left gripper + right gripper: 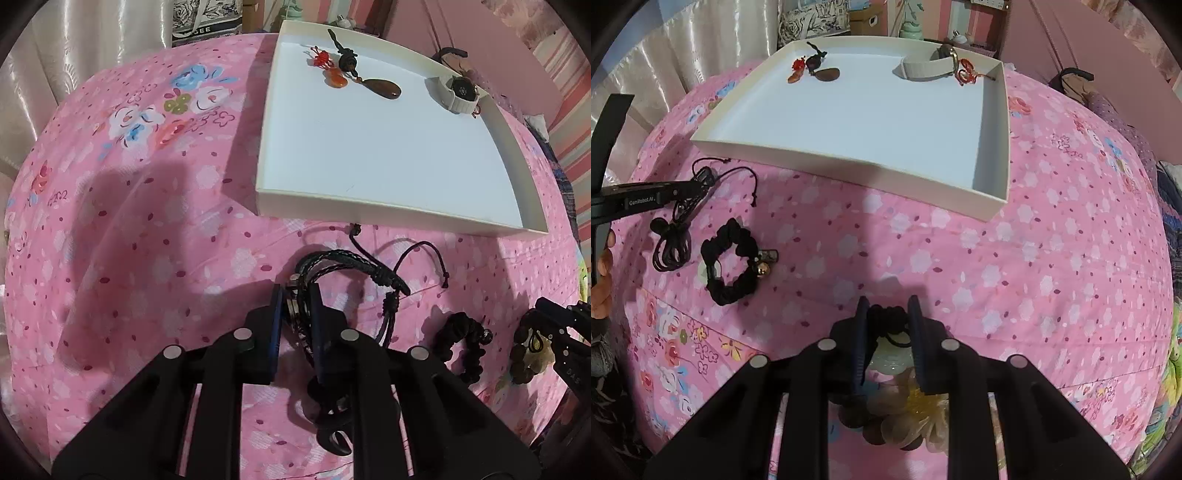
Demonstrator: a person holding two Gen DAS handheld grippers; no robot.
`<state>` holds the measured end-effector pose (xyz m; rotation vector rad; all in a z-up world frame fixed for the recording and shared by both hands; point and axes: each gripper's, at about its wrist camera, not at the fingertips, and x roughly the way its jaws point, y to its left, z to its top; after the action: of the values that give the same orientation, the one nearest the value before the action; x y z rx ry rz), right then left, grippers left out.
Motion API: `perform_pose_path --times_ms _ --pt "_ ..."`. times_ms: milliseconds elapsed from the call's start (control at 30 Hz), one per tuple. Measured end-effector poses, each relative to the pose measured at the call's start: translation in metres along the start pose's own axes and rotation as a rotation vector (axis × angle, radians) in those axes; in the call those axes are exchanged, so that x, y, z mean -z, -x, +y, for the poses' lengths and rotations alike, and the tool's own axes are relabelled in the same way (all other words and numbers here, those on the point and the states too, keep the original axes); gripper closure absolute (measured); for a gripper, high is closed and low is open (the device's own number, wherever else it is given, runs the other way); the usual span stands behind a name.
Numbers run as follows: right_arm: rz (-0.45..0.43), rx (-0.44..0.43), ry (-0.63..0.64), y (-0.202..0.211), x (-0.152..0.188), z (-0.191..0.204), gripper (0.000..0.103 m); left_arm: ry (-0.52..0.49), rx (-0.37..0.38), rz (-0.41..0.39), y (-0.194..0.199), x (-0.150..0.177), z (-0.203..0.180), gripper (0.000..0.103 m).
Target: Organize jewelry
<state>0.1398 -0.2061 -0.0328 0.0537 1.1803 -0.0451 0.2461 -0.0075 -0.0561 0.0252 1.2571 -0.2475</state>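
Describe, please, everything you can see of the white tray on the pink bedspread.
The white tray is shallow and square, with low cream walls, seemingly cardboard, lying flat on the pink floral bedspread. Along its far edge lie a red-and-brown pendant cluster, a white-strapped watch and a red knotted charm. Neither tool touches it.

A white tray (849, 155) lies on the pink bedspread. At its far left sit a red knot charm (322, 58), an orange stone (335, 80), and a black-corded brown teardrop pendant (384, 89); at its far right, a white-strapped watch (929, 66) and a red cord piece (967, 74). Near the tray, a black braided cord bracelet (347, 266) is pinched between blue pads. Right of it lies a black scrunchie (729, 262) with a gold bead. Further right, a pale jade pendant (892, 356) on dark beads is likewise pinched.
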Motion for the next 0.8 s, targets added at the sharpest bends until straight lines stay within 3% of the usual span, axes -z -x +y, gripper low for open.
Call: perform_pose_path --times_ms 467,800 --pt "-0.089 -0.006 -0.067 0.022 -0.014 -0.016 0.082 -0.034 0.037 -0.144 0.05 -0.003 -0.016 0.091" --pt "-0.162 0.05 -0.1 0.032 -0.059 -0.024 0.083 -0.069 0.062 -0.199 0.073 -0.022 -0.033 0.091"
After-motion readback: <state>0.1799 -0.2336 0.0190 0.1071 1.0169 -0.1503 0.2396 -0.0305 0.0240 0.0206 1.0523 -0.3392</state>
